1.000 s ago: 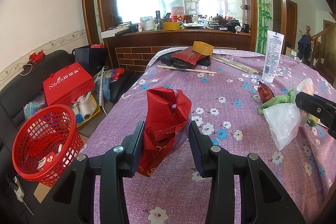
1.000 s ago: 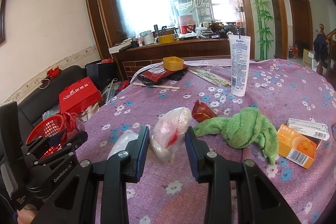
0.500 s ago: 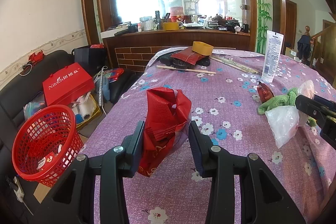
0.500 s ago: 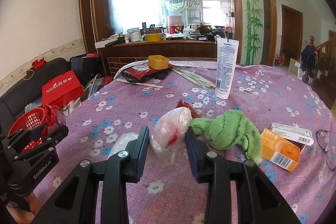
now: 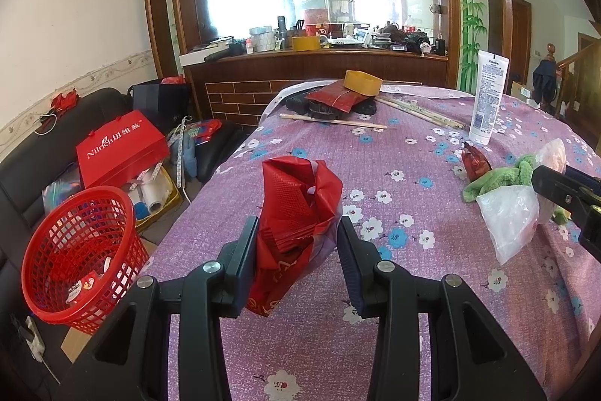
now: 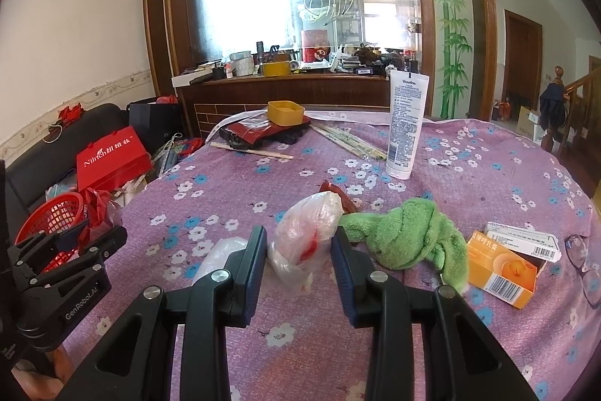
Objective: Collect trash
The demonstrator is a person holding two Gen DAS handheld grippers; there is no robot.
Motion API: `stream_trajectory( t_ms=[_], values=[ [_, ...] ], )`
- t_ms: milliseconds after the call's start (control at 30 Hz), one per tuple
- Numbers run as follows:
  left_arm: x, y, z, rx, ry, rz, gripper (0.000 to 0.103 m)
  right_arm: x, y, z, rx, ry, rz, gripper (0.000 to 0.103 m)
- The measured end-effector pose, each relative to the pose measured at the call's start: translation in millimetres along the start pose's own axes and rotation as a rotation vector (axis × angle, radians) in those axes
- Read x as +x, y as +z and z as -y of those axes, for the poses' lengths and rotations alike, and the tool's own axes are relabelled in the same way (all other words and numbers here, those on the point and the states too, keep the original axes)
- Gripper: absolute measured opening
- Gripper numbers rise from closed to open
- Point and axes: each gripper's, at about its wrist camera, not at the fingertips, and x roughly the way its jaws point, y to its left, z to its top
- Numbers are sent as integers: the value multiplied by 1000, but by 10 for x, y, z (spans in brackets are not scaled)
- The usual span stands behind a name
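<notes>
left gripper: clamped on a red bag, held above the table's left edge; unchanged from a second ago.
right gripper: closed narrow on a clear bag, held over the table's near side just beside the green towel; view now rolled more level than before.
red basket: on the floor past the left edge, unmoved.
orange box: near the right edge, as before.

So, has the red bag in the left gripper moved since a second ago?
No. The red bag, held in the left gripper, stands where it did against the red basket.
</notes>
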Motion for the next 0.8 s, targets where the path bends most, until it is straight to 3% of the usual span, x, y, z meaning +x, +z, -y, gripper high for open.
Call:
stream_trajectory(
  t_ms=[467, 800],
  values=[
    [-29, -2, -14, -8, -6, -7, 39, -37, -4, -6, -3, 9, 10, 38],
    [-407, 107, -425, -80, -95, -26, 39, -39, 11, -13, 13, 35, 7, 38]
  ],
)
